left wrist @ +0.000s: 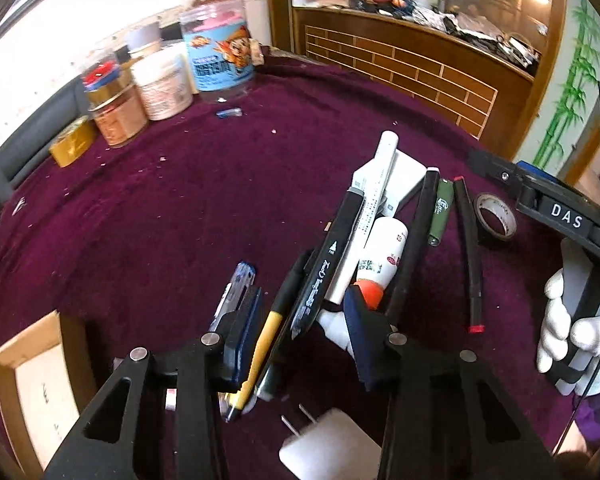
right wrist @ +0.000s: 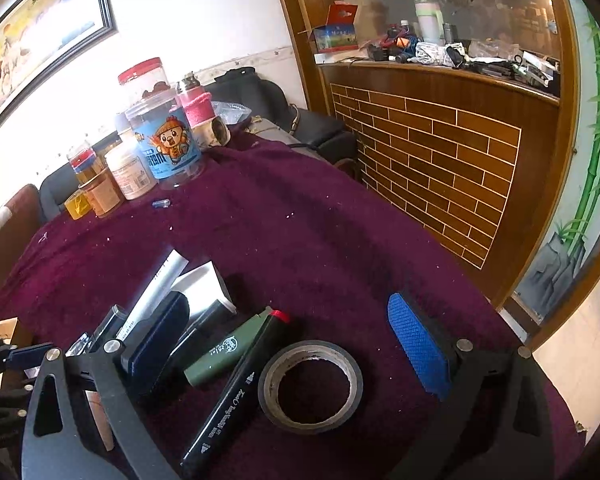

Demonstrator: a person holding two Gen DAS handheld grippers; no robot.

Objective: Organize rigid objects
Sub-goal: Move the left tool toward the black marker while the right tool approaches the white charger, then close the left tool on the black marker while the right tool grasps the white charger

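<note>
Black and square-bodied, a marker [left wrist: 324, 264] is seen in the lower middle of the left wrist view, beside a yellow-and-black pen [left wrist: 268, 332]. Both are framed by the pads of the left gripper [left wrist: 300, 320], whose jaws are drawn partway together. The pen is seen against the left pad. A gap with something white in it shows before the right pad, so a firm pinch cannot be confirmed.

To the right of these, a white tube with an orange cap [left wrist: 384, 256], a dark green lighter-shaped case [left wrist: 440, 212] and a thin black pen with red ends [left wrist: 470, 256] are laid side by side on the maroon plush cloth [left wrist: 180, 200]. A black roll of tape [left wrist: 496, 216] lies flat further right. A white wall plug [left wrist: 332, 444] is found at the bottom edge, and a clear blue pen [left wrist: 236, 288] just left of the left pad.

In the right wrist view the right gripper [right wrist: 288, 312] is spread wide, with the tape roll on the cloth between its fingers, untouched. It is held by a white-gloved hand [left wrist: 572, 332]. Plastic jars [left wrist: 220, 52] are grouped at the upper left.
</note>
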